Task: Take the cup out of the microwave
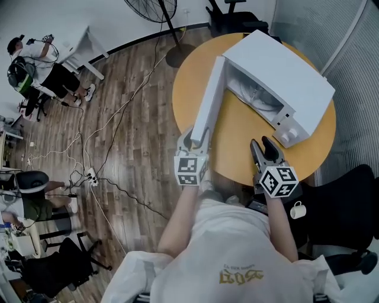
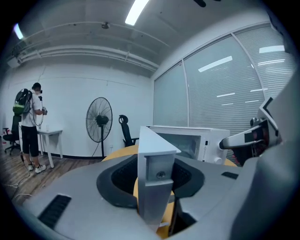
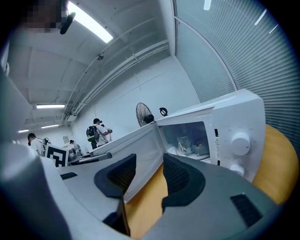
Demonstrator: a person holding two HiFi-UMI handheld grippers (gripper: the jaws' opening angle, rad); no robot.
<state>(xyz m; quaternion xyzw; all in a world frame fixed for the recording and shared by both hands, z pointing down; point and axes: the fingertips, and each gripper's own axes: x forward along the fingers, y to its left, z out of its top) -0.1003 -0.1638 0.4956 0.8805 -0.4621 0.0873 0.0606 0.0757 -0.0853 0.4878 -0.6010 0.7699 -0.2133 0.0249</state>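
Observation:
A white microwave stands on the round yellow table with its door swung wide open towards me. Inside the oven a clear cup shows, small and dim. My left gripper straddles the free end of the door. Slivers of table show between the door and the pads on both sides, so the gripper is open around it. My right gripper hovers over the table in front of the oven's opening, open and empty, and points at the oven.
A white mug sits low at my right, below the table edge, next to a black chair. A standing fan and cables lie on the wooden floor at left. People stand by a desk at the far left.

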